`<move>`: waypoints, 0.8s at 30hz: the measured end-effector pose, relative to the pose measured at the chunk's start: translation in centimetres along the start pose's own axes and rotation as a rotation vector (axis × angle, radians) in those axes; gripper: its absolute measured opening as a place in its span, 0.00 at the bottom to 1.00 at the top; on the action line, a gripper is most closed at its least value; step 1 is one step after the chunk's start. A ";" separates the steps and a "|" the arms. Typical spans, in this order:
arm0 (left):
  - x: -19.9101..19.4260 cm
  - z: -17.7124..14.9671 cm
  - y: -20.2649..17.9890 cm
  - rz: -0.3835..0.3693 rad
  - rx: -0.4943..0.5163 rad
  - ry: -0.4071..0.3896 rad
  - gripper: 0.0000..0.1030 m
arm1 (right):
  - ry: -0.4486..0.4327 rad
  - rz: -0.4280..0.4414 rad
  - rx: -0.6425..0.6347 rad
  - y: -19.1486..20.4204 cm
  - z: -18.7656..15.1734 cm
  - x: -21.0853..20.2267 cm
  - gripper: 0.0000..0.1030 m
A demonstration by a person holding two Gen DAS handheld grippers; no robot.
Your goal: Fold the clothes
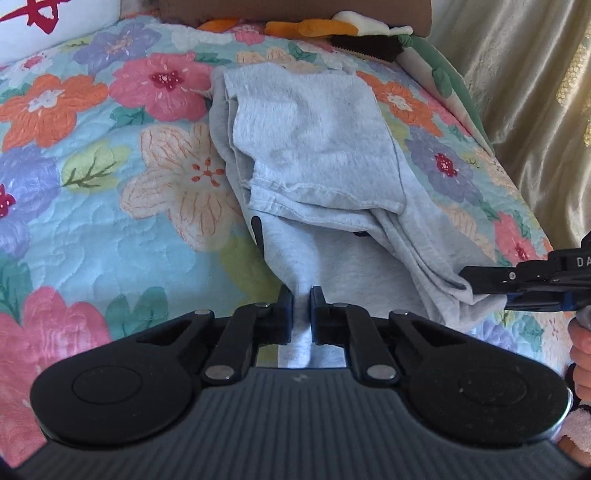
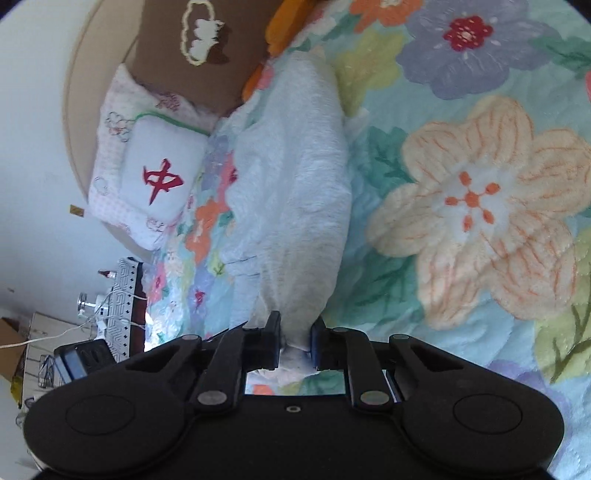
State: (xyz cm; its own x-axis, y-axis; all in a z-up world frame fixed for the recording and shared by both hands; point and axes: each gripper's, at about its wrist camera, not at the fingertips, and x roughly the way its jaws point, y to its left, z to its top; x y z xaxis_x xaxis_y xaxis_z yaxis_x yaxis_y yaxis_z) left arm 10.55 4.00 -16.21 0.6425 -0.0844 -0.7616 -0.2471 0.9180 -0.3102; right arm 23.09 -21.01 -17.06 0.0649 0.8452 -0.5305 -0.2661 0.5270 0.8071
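Bed spread with a floral quilt (image 1: 92,206), pale grey garment (image 1: 314,140) lying partly folded along its middle, white cushion with a red character (image 2: 159,177) at the head, orange plush toy (image 1: 306,27) beside a brown cushion (image 2: 184,55)

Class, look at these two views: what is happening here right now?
A person is folding a grey garment on a flowered bedspread. The left claw is shut on one part of the cloth, and the right claw is shut on another. The far end is already folded over; pillows lie beyond.
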 end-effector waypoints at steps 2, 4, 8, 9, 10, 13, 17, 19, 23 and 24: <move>-1.3 -0.7 0.4 -0.010 -0.009 0.011 0.08 | 0.017 0.002 -0.028 1.5 -1.2 -0.7 0.17; -2.9 -1.7 1.1 -0.040 -0.034 0.050 0.08 | 0.021 -0.004 -0.010 2.3 -3.4 -1.8 0.17; -5.2 -2.5 1.9 -0.073 -0.055 0.118 0.08 | 0.006 0.020 0.073 2.2 -7.3 -3.4 0.17; -5.5 -2.4 2.0 -0.080 -0.060 0.125 0.08 | 0.003 0.025 0.099 2.1 -7.6 -3.5 0.17; -5.6 -2.2 2.0 -0.083 -0.064 0.127 0.08 | -0.003 0.029 0.120 2.0 -7.8 -3.6 0.17; -5.2 -0.2 1.8 -0.064 -0.060 0.115 0.08 | -0.046 0.041 0.127 3.2 -5.7 -3.7 0.17; -5.2 2.6 0.4 -0.002 0.017 0.052 0.08 | -0.109 0.019 0.083 5.3 -2.2 -3.7 0.17; -5.0 3.8 0.0 0.019 0.044 0.032 0.08 | -0.126 0.005 0.058 6.2 -0.7 -3.4 0.17; -4.1 6.1 -0.1 0.026 0.051 0.006 0.08 | -0.161 -0.021 0.036 6.8 1.9 -2.6 0.17; -3.8 6.6 0.0 0.014 0.046 0.002 0.08 | -0.171 -0.029 0.052 6.6 2.5 -2.4 0.17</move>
State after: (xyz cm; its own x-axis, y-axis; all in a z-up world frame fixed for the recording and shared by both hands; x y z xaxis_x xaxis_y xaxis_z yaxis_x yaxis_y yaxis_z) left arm 12.94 6.88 -9.57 0.6378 -0.0724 -0.7668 -0.2223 0.9359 -0.2732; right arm 23.58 -19.34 -9.76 0.2354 0.8298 -0.5060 -0.2116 0.5519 0.8066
